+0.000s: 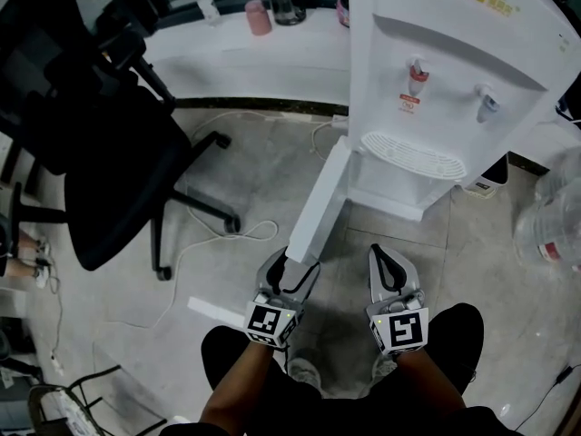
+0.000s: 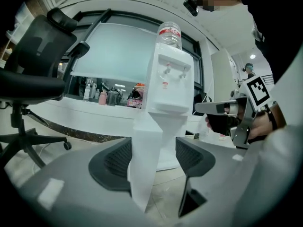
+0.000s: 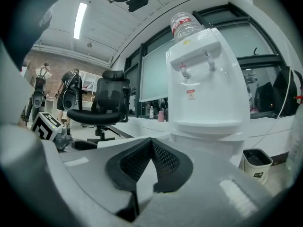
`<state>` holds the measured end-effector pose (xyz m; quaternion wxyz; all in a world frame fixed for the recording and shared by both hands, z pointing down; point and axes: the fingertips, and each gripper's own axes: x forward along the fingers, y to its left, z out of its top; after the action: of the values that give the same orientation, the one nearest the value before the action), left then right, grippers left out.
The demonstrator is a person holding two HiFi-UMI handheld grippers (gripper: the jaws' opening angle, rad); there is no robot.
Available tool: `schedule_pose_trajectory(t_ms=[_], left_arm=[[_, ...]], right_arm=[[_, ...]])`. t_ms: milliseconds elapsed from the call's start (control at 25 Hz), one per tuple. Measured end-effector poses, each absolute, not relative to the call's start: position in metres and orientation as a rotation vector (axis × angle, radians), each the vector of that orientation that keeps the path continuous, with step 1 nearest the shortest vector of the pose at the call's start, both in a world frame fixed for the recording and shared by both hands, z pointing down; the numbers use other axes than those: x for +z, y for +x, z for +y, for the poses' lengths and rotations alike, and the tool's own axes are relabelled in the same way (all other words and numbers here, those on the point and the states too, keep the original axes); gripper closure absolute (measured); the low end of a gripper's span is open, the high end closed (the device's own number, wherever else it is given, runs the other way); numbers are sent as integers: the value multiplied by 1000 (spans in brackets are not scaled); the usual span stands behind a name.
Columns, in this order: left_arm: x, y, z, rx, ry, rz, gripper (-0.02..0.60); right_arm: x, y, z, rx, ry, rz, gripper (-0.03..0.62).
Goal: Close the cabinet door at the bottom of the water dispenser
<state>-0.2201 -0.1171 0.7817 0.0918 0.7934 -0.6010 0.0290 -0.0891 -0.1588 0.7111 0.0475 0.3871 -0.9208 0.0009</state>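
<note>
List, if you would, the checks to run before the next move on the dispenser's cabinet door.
1. Cabinet door stands swung out from the water dispenser, ready to close: ok.
2. Door's free edge sits between the left gripper jaws: ok.
3. Left pads pressing the door: not ok; the jaws are wide, with a gap on one side.
4. Right gripper empty: ok; its jaws are shut on nothing.
5. Right gripper out of the door's swing: cannot tell; it sits beside the door on the closing side.
6. Cabinet interior free: cannot tell; it is hidden.
</note>
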Motion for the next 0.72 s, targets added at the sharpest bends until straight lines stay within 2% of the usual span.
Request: schedule_pose_trajectory(t_ms=[200,320,720], left_arm=[[781,-184,-116,63,2439,-1672,281],[779,-166,-115,59,2491,-1609,308],[779,-95,-118,66,2615,-1395,311]], right_arm=[[709,-79,-161,3,1217,-2796,591],[707,-71,-161,14,1254,-2786,591],[692,-31,-165,6,1434,-2737,591]])
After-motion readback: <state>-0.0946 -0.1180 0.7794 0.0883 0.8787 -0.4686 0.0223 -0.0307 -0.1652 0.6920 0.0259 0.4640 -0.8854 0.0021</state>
